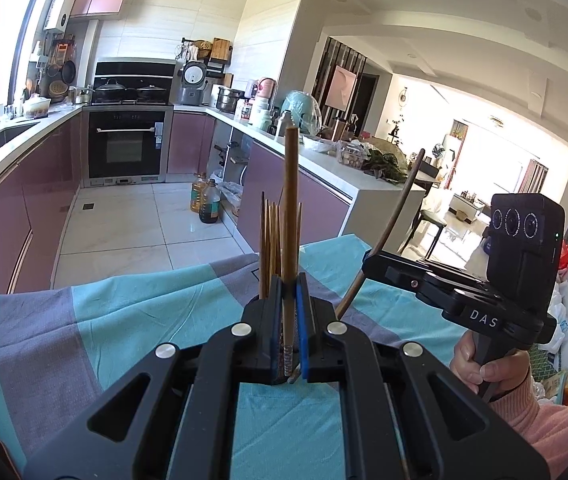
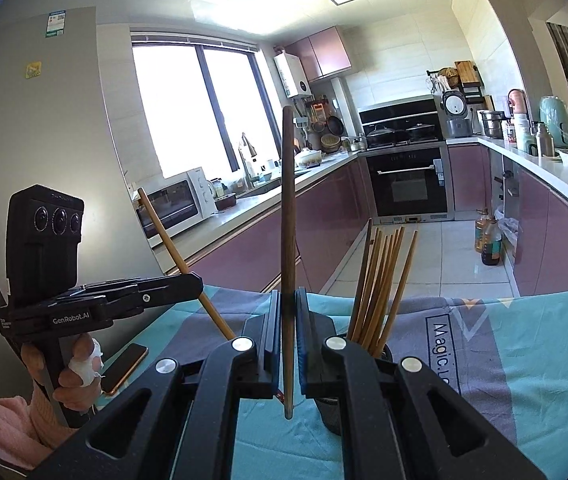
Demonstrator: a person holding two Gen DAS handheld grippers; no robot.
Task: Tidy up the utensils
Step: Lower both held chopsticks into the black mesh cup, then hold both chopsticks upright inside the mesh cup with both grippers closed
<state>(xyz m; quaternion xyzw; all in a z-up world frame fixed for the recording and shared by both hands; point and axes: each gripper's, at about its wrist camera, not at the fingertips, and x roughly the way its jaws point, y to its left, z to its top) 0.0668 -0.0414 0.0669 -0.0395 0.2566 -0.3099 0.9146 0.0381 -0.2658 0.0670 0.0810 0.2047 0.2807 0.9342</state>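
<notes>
My left gripper point(image 1: 289, 296) is shut on a light brown chopstick point(image 1: 291, 200) and holds it upright above the table; it also shows in the right wrist view point(image 2: 172, 248). My right gripper point(image 2: 287, 320) is shut on a darker brown chopstick point(image 2: 289, 208), also upright; this one shows in the left wrist view point(image 1: 388, 232). Several chopsticks point(image 2: 380, 284) stand in a dark holder point(image 2: 334, 416) on the cloth, just right of the right gripper and behind the left gripper's fingers, where the bunch point(image 1: 270, 244) shows in the left wrist view.
A teal and grey cloth point(image 1: 96, 320) covers the table. A phone point(image 2: 126, 368) lies on it near the left hand. Beyond the table are the tiled kitchen floor, oil bottles point(image 1: 206, 200), purple cabinets and a cluttered counter point(image 1: 340, 164).
</notes>
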